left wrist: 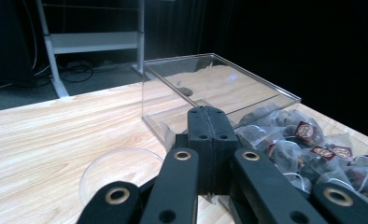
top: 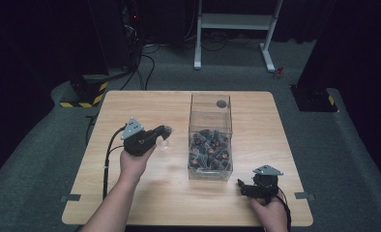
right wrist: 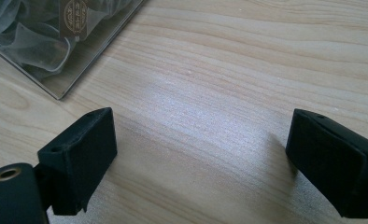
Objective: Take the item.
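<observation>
A clear plastic box (top: 210,118) stands in the middle of the wooden table (top: 130,198), its near half heaped with several pyramid tea bags (top: 209,147). My left gripper (top: 164,131) hovers just left of the box and points toward it. In the left gripper view its jaws (left wrist: 209,114) are pressed together, and I see nothing held between them. A small clear round dish (left wrist: 121,172) lies on the table under that gripper, and the tea bags (left wrist: 308,140) show through the box wall (left wrist: 173,100). My right gripper (top: 241,186) rests low near the box's front right corner. Its jaws (right wrist: 201,128) stand wide open over bare wood.
In the right gripper view the box corner (right wrist: 56,91) with a tagged tea bag (right wrist: 72,21) sits at the upper left. Behind the table stand a white metal frame (top: 234,21) and dark equipment with cables (top: 130,29) on the grey floor.
</observation>
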`<state>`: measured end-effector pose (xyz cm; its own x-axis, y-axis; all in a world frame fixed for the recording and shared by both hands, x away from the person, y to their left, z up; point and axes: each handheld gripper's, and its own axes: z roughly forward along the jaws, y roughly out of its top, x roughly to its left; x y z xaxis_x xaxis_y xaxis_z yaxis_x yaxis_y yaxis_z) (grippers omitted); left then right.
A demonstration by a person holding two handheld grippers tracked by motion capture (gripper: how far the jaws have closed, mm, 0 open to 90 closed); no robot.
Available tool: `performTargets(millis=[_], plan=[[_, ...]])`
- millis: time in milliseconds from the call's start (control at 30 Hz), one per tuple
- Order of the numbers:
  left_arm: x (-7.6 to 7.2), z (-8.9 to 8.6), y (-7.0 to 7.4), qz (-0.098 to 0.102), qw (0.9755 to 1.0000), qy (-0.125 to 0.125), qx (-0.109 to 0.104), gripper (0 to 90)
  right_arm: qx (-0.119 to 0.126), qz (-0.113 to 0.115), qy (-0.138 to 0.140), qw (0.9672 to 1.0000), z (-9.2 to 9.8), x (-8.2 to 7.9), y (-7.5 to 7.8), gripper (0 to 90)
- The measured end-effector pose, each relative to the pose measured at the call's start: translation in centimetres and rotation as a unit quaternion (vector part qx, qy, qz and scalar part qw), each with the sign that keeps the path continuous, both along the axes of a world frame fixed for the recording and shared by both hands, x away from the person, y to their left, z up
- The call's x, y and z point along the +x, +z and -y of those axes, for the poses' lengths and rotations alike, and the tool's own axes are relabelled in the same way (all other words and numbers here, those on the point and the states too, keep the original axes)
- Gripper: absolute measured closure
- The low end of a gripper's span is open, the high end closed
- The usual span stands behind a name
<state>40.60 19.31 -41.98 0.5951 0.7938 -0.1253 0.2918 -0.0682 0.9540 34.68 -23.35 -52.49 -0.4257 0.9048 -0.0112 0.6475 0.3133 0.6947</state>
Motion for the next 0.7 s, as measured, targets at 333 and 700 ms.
performTargets(millis=[333,700], plan=[[0.8,-0.7,0.1,-0.001,0.9999,0.013,0.005,90.0,0.0,0.0,0.0,1.0,0.0,0.0,0.0,8.6],[1.4,-1.4,-0.1,-0.005,0.9997,0.025,0.004,90.0,0.0,0.0,0.0,1.0,0.0,0.0,0.0,8.6]])
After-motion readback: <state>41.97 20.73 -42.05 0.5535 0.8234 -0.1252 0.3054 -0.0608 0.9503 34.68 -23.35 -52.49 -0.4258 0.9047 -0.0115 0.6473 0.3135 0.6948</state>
